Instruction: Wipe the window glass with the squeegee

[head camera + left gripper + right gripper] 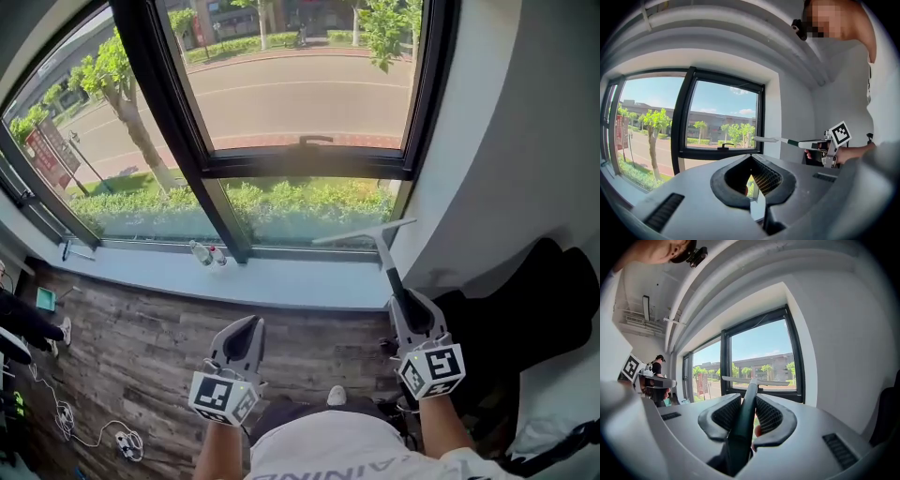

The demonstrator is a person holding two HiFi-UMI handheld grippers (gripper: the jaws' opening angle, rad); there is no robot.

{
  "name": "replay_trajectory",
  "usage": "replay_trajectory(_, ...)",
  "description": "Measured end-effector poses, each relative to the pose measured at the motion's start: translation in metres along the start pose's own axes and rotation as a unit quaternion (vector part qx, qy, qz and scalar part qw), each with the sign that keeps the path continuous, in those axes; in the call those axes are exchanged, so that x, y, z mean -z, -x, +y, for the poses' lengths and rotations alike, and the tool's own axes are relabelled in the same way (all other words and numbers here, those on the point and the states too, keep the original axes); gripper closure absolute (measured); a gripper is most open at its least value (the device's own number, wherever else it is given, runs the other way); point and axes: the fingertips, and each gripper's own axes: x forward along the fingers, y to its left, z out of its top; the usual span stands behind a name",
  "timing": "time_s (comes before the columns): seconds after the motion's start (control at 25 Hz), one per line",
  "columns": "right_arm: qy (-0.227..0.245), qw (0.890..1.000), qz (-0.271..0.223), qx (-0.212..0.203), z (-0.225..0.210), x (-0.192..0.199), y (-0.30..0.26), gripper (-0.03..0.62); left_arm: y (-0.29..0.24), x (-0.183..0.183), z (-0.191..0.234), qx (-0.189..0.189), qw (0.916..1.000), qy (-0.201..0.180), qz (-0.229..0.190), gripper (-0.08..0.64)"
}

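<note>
Squeegee (380, 242): one; white blade, pale shaft with a green band, black handle; blade is lying level, low before the right-hand window glass (309, 202), just above the sill (281, 277); contact not resolvable. Grippers: two. Left gripper (246, 330) is hovering over the wooden floor (141, 319), jaws pressed together, nothing between; right gripper (413, 314) is clamping the squeegee handle, pointing toward the window.

Possibly small bottles (207, 254) on sill (300, 281)

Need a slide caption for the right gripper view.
Right gripper clamps the dark-handled squeegee, its pale blade raised before the black-framed window glass.
</note>
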Motion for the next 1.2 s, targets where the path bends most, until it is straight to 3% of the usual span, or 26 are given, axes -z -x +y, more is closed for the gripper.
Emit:
replay_trajectory(0.44,-0.003,1.0,0.022,0.019,-0.045,0.012,-0.046,0.492,-0.075,0.01,0.015,0.026,0.9996,0.006,0.007,0.545)
replay_trajectory(0.64,0.034,0.998,0.033,0.044,-0.051,0.009,-0.085,0.492,-0.112,0.006,0.054,0.036,0.9991,0.019,-0.005,0.545)
replay_trajectory(1.2,0.027,0.99,0.006,0.138,-0.018,-0.03,-0.226,0.492,-0.2,-0.023,0.207,0.115,0.9933,0.007,-0.01,0.545)
